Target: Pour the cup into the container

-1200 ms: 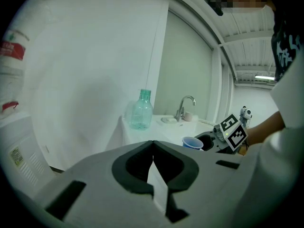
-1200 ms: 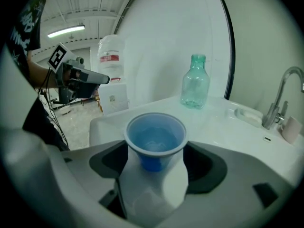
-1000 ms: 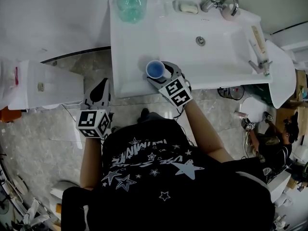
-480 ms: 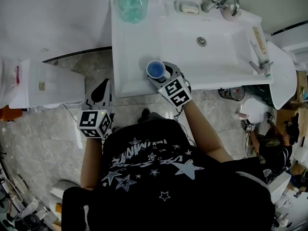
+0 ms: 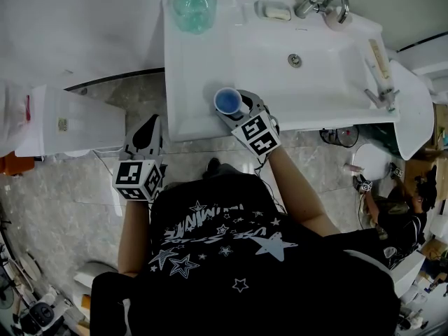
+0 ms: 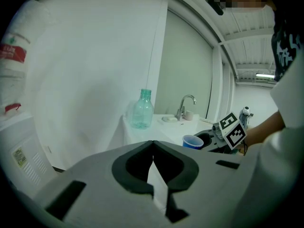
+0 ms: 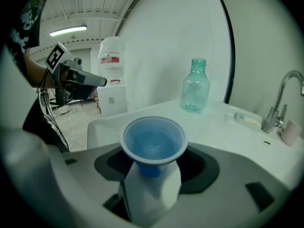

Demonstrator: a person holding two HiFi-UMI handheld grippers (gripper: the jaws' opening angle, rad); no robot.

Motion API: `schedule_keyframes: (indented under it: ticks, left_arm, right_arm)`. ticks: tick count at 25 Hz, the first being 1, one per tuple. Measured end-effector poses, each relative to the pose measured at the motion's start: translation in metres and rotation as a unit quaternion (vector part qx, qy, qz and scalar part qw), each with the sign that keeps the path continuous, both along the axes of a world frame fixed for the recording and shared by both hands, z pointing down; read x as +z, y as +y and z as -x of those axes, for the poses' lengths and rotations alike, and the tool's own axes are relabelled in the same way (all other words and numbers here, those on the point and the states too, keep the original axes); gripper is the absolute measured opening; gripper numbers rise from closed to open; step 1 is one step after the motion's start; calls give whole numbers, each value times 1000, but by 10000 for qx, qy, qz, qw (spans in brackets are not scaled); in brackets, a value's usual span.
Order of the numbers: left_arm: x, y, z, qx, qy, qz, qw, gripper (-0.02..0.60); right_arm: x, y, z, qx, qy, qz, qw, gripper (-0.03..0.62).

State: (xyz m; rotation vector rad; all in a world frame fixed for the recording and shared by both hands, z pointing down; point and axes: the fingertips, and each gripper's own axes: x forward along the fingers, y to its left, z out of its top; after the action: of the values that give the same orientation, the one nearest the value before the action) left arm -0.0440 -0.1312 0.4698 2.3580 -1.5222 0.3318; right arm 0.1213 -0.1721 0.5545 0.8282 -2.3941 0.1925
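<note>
Blue cup [image 5: 226,101] upright near the front edge of the white counter [image 5: 203,54], at the middle of the head view, between the jaws of the right claw [image 5: 236,108], closing round it with no pad visibly pressing yet. Left claw [image 6: 153,148] pressed together with nothing in it, held off the counter over the floor at the left of the frame. Clear green bottle [image 5: 192,5] upright at the counter's far corner, top of the frame, well apart from the cup.

Bright, even light; ceiling strip lamp [image 7: 69,31]; fisheye edges dark, blurred.
</note>
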Motion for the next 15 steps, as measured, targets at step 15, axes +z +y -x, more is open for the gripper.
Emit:
schedule_keyframes:
  ticks: [15]
  left_arm:
    - [-26,-14,23,-154,-46,-203,9997,9]
  right_arm:
    - [-37,-18,-6,380,-487,-13,9981,275]
